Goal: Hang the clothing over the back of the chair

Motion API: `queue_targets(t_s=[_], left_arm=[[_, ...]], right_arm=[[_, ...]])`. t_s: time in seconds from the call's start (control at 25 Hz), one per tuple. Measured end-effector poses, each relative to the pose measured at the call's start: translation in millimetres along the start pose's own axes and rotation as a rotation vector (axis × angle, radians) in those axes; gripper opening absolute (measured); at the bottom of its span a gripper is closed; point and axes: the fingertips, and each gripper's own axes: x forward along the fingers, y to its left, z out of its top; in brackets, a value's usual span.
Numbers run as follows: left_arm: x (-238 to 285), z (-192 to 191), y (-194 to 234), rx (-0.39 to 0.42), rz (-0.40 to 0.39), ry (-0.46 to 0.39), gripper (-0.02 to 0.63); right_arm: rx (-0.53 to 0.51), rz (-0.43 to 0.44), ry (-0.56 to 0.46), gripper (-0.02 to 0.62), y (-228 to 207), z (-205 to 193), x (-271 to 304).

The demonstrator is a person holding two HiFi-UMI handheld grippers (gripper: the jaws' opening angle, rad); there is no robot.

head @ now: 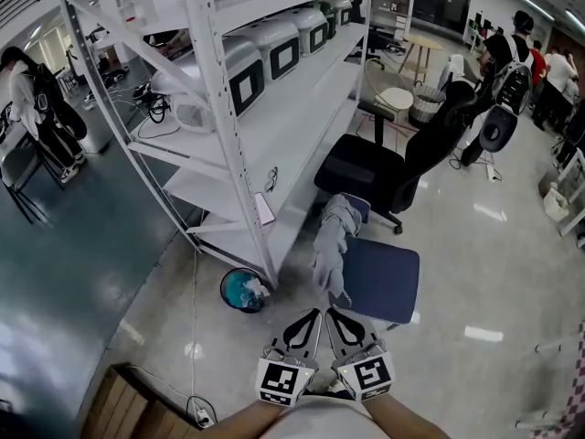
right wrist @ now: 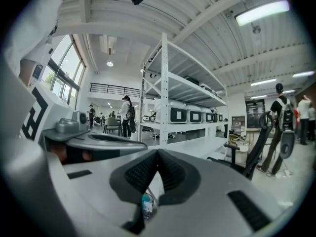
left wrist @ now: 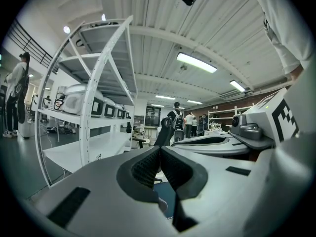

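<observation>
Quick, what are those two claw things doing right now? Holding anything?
Left gripper: closed, holding nothing.
Right gripper: closed, holding nothing.

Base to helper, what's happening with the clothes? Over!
Left gripper, right gripper: shut, empty. Grey clothing draped over blue chair back. Nothing in the way.

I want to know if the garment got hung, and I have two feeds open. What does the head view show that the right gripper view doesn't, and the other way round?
Only the head view shows the grey clothing draped over the back of the blue chair. Only the right gripper view shows the right gripper up close, jaws together with nothing between them, and a ceiling light. Both show the white shelving rack and the black office chair.
</observation>
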Motion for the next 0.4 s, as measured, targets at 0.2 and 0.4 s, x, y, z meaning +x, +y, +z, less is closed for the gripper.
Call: queue_targets(t_s=[0.2,0.4], left_arm=[[-1.7,-0.5,0.8,-0.005,-0.002,0.003,0.009],[-5.2,0.1,2.4,-0.011,-0.002,0.003,0.009]], right_arm=[[-0.001,0.001,0.01,0.017,2.7,-0.5,0.0],[0.002,-0.002,0.008,0.017,7.9,2.7,-0.8]])
